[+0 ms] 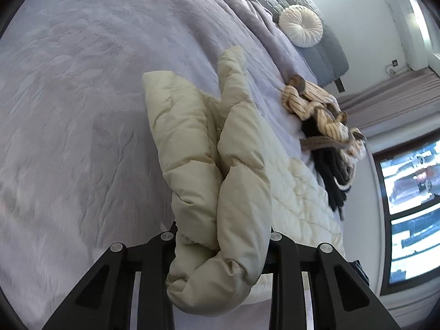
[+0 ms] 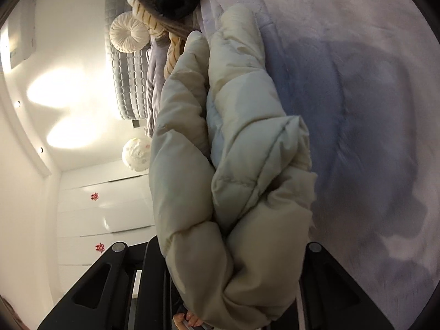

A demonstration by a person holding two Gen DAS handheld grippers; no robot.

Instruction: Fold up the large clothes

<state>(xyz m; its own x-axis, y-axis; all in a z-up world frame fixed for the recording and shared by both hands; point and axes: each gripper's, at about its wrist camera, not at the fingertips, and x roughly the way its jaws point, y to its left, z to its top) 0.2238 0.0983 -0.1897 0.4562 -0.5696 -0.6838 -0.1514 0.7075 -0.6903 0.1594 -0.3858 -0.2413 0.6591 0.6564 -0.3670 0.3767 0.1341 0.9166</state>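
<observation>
A cream quilted puffer jacket [image 1: 192, 143] lies on a lilac bed cover [image 1: 82, 96]. In the left wrist view a thick bunched fold of it fills the gap between the black jaws, and my left gripper [image 1: 222, 247] is shut on it, lifting that part off the bed. In the right wrist view another bunched end of the puffer jacket [image 2: 239, 181] sits between the jaws of my right gripper [image 2: 233, 250], which is shut on it. The fingertips of both grippers are hidden by padding.
A heap of striped cream and black clothes [image 1: 327, 126] lies beyond the jacket. A round white cushion [image 1: 301, 26] rests by the grey headboard [image 1: 327, 55]. White wardrobe doors [image 2: 104, 214] and a window [image 1: 409, 200] border the bed.
</observation>
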